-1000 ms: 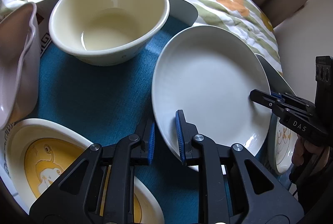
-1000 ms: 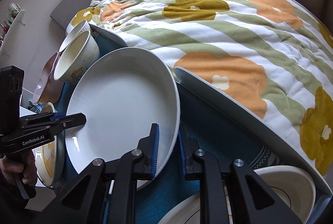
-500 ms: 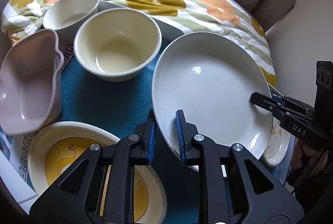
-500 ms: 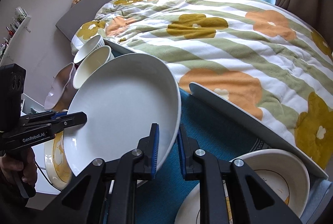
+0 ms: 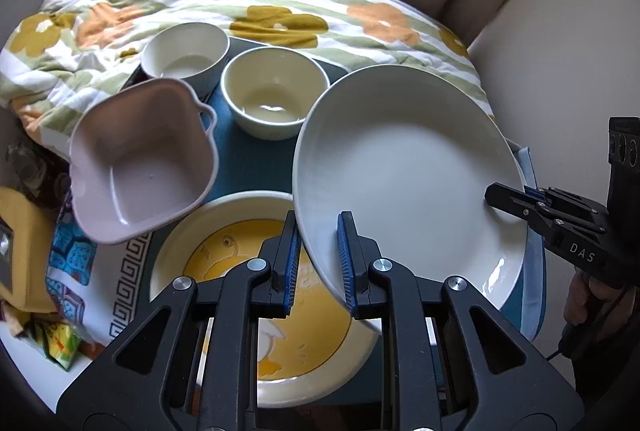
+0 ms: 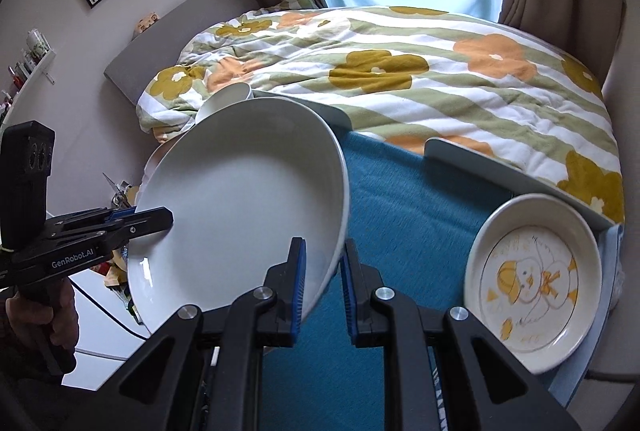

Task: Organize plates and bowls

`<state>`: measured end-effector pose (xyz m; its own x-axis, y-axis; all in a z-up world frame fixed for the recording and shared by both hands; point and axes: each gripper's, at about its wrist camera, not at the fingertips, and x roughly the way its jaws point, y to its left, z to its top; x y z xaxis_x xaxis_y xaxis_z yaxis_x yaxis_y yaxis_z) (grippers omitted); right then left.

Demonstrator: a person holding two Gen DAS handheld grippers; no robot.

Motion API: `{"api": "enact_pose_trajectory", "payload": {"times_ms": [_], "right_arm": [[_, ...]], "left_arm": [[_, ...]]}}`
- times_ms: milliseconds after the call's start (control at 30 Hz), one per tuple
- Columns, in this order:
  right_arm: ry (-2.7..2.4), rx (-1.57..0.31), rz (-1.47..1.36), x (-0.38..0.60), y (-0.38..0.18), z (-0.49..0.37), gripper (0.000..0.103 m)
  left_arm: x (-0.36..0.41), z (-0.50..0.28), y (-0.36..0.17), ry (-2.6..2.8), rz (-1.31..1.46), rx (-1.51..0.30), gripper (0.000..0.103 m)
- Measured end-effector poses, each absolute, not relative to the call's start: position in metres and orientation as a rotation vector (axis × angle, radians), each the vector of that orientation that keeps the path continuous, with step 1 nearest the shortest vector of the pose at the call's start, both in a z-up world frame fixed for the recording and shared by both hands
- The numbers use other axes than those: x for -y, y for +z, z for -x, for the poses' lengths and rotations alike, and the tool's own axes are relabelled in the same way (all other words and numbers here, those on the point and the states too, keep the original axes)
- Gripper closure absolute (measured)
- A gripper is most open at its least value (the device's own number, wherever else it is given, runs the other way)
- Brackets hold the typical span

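Since the earlier frames the white plate [image 5: 408,187] has risen off the blue mat [image 5: 248,159], and more of the bed and window now shows beyond it.

Left wrist view: the left gripper [image 5: 318,263] is clamped on the plate's near rim, and the right gripper [image 5: 516,201] pinches the far right rim. The plate hangs tilted, open face up, above the duck plate [image 5: 224,255]. The pink dish [image 5: 140,159] and two bowls [image 5: 276,97] sit beyond.

Right wrist view: the right gripper [image 6: 324,283] is clamped on the plate [image 6: 240,215] rim, the left one [image 6: 152,217] opposite. The plate's long axis runs between the two grips, its left side lower. Another duck plate [image 6: 532,283] lies on the mat's right.
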<state>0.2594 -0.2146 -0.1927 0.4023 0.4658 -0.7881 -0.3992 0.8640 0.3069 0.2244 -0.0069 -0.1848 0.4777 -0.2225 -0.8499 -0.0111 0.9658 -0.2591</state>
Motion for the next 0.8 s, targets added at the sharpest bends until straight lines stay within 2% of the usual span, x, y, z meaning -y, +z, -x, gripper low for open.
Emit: {"api": "enact_pose_trajectory", "payload": {"times_ms": [300,800], "right_arm": [[0.459,-1.071,-0.161,0.165,-0.22,-0.197,0.087],[0.317,-1.125,-0.125,0.128,-0.26,-0.174,0.087]], "left_arm": [[-0.038,-0.179,-0.212,-0.203,0.163,-1.136,0.087],[-0.058,-0.184,-0.267,-0.287,0.084,-1.211,0.087]]}}
